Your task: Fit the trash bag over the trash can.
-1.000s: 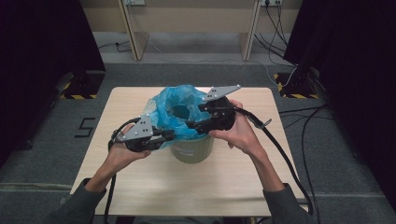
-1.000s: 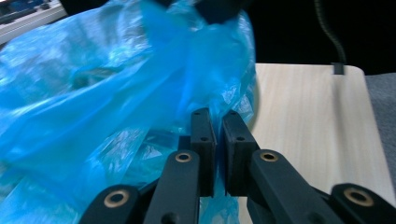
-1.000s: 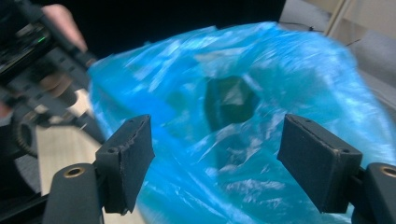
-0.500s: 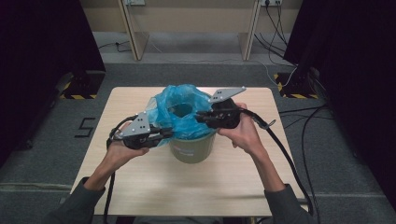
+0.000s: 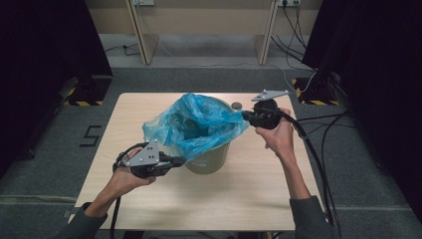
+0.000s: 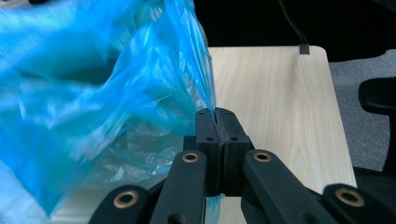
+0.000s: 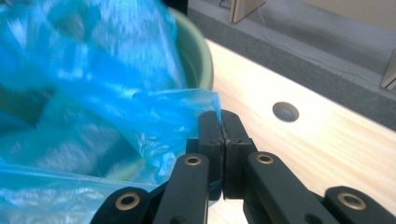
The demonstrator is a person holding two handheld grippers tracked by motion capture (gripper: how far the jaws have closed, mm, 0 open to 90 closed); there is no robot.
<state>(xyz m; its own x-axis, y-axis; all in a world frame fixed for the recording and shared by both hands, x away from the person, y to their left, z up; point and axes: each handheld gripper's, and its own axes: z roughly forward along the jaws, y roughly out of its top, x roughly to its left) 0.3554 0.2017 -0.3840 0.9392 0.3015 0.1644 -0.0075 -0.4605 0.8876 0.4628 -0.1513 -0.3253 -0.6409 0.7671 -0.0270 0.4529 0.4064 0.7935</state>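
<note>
A blue plastic bag (image 5: pixel 199 124) lines an olive-green bin (image 5: pixel 209 162) at the middle of the wooden table (image 5: pixel 249 199). My left gripper (image 5: pixel 181 160) is at the bin's front left, shut on the bag's edge; in the left gripper view its jaws (image 6: pixel 215 112) pinch the blue film (image 6: pixel 93 93). My right gripper (image 5: pixel 245 115) is at the bin's right, and its jaws have just closed on the opposite edge. The right gripper view shows the jaws (image 7: pixel 219 114) clamping the film (image 7: pixel 93 93) beside the bin's rim (image 7: pixel 201 60). The bag is stretched between both grippers.
A small round hole (image 5: pixel 237 105) sits in the tabletop behind the bin, also seen as a hole (image 7: pixel 285 111) in the right gripper view. Cables trail off both grippers. Dark curtains flank the table, with cables on the floor at the right.
Both hands have drawn apart: the left one forward-left and lower, the right one out to the right. The bag's mouth is now pulled wider across the bin.
</note>
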